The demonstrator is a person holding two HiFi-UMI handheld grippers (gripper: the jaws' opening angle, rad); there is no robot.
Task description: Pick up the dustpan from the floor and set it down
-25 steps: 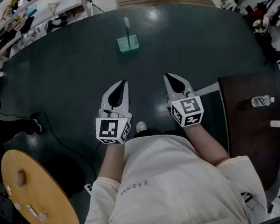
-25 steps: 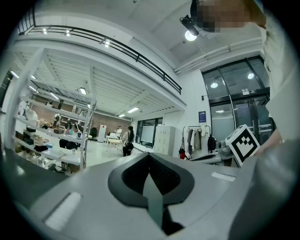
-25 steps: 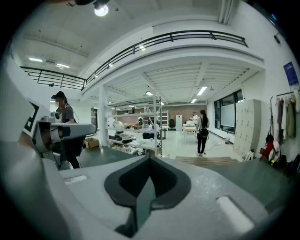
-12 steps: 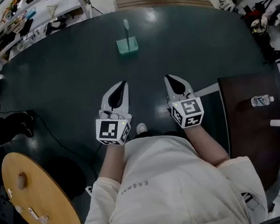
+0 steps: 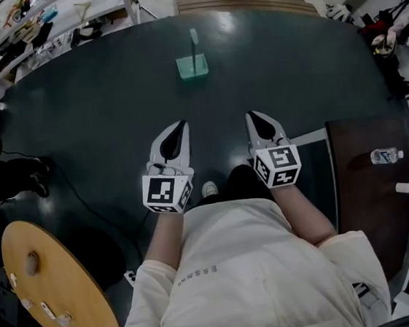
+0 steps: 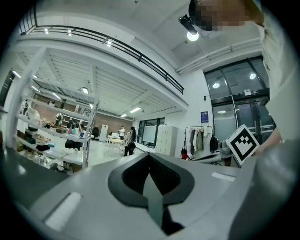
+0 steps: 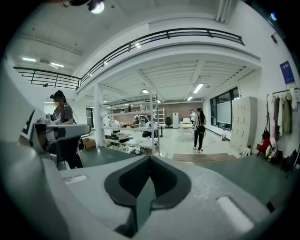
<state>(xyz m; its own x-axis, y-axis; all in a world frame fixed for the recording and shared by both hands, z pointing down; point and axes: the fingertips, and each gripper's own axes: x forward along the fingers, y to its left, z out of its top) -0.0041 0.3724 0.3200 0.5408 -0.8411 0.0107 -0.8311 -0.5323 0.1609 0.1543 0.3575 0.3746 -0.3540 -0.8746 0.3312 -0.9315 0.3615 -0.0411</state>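
1. Dustpan (image 5: 192, 65): the pale green pan sits on the dark floor mat (image 5: 95, 105), the biggest thing in the head view. Its handle points up and away from the person. It lies well ahead of both grippers, roughly midway between their lines, and nothing touches it.
2. The person's white shirt (image 5: 239, 272) fills the bottom centre, with both forearms reaching forward.
3. A dark brown table (image 5: 367, 206) stands at the right.
4. A round wooden table (image 5: 57, 286) stands at the lower left.
5. The left gripper (image 5: 180, 124) is held over the mat. Its jaws are pressed together with nothing between them.
6. The right gripper (image 5: 251, 115) is beside it, a gap apart. Its jaws are likewise closed and empty.
7. A small water bottle (image 5: 385, 155) lies on the brown table.
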